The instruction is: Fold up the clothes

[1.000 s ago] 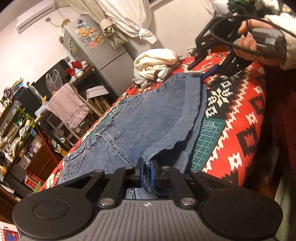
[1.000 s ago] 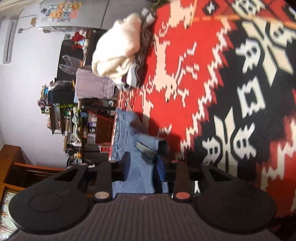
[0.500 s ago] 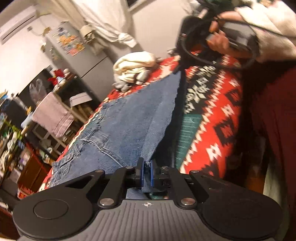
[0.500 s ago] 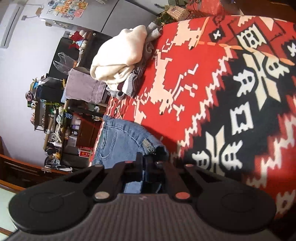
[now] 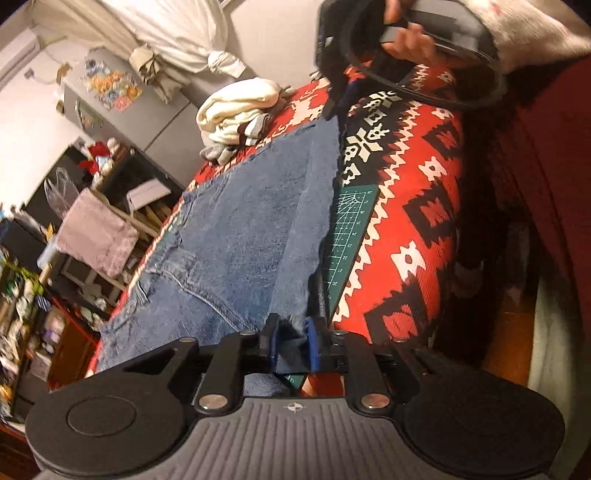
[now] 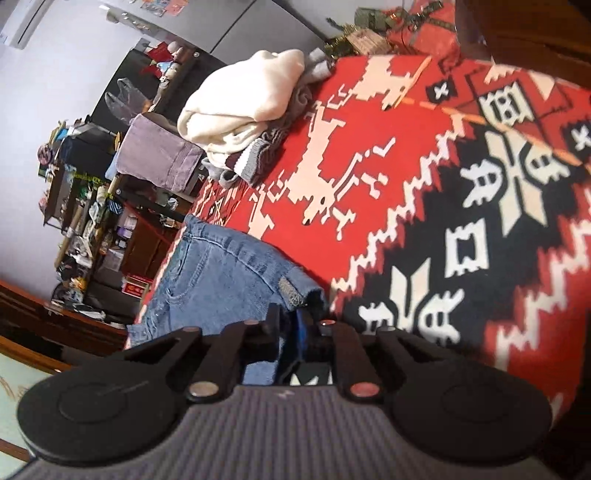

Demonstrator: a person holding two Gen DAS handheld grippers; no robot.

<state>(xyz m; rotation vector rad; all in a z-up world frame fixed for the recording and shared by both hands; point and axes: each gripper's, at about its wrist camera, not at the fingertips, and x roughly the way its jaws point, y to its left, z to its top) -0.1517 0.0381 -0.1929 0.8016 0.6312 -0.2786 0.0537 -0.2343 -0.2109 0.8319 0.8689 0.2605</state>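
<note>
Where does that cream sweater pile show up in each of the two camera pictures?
Left wrist view: the cream sweater pile lies upper centre, beyond the far end of the jeans.
Right wrist view: the pile sits upper left of centre, on the red patterned cloth.
Shared landmark: the grey fridge behind it.

The left hand-held gripper stands parted around the hem of denim shorts on a red patterned cloth.

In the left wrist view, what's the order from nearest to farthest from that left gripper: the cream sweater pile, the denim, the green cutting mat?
1. The denim: right between the left gripper fingers.
2. The green cutting mat: just right of the denim, on the patterned cloth.
3. The cream sweater pile: far end, upper middle.
</note>
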